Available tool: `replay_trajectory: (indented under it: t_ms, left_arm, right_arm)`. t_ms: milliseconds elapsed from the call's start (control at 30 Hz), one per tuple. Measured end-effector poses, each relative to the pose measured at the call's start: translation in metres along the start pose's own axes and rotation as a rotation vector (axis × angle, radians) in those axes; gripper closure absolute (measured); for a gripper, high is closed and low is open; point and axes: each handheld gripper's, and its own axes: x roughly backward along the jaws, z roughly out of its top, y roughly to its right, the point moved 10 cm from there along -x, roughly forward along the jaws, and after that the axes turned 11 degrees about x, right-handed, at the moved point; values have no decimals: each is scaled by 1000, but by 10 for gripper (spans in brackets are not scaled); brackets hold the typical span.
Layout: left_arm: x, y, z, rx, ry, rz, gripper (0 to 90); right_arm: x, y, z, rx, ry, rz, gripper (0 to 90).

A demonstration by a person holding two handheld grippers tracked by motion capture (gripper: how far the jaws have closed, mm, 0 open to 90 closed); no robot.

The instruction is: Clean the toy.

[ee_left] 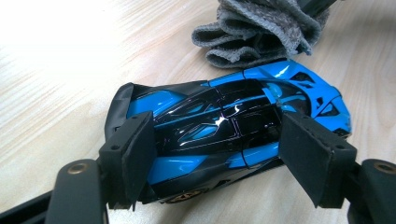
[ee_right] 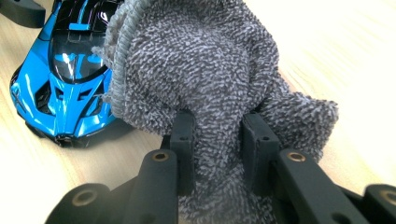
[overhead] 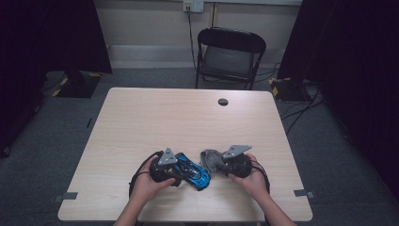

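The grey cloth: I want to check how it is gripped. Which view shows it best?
The right gripper view: the grey cloth bunches close-up between that tool's jaws. The left gripper view shows its folded edge beyond the toy car; the high view shows a small grey lump.

a glossy blue and black toy car point(ee_left: 224, 126) lies on its wheels near the table's front edge, nose toward a bunched grey cloth point(ee_right: 205, 79) just beside it, the cloth touching its front.
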Motion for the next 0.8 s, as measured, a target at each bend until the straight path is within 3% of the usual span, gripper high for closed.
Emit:
replay_trajectory:
  t_ms: [133,333,800]
  left_arm:
    - [0,-2,0,-11,-1,9,285]
    - [3,-8,1,5,28,-5,378]
    - [2,-8,2,3,20,8,390]
  right_arm:
    - [3,-1,-2,2,0,-1,701]
    - [10,2,-5,-3,-2,-14,701]
    - [24,5,-15,-12,3,-19,701]
